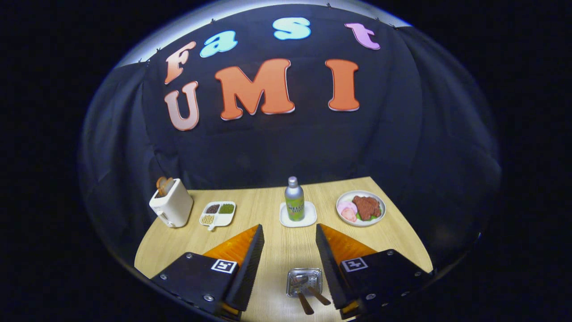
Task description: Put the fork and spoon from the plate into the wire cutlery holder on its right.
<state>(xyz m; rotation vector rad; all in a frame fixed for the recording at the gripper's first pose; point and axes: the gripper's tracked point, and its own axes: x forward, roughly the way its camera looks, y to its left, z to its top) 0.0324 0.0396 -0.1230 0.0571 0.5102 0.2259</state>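
Note:
My gripper [288,228] is open and held high over the wooden table [268,210], with nothing between its fingers. Below and between the fingers, close to the right one, stands the square wire cutlery holder [304,282]. Two utensils with brown handles [305,303] [319,296] lean in it, heads down inside and handles sticking out toward me. Which of them is the fork and which the spoon I cannot tell. Beyond the right finger, near the table's far edge, sits a round plate [374,218] carrying meat and other food.
A green bottle [294,199] stands on a white square coaster [309,218] straight ahead of the fingers. At the far left are a white toaster [172,208] with toast in it and a white divided dish [217,213] of beans.

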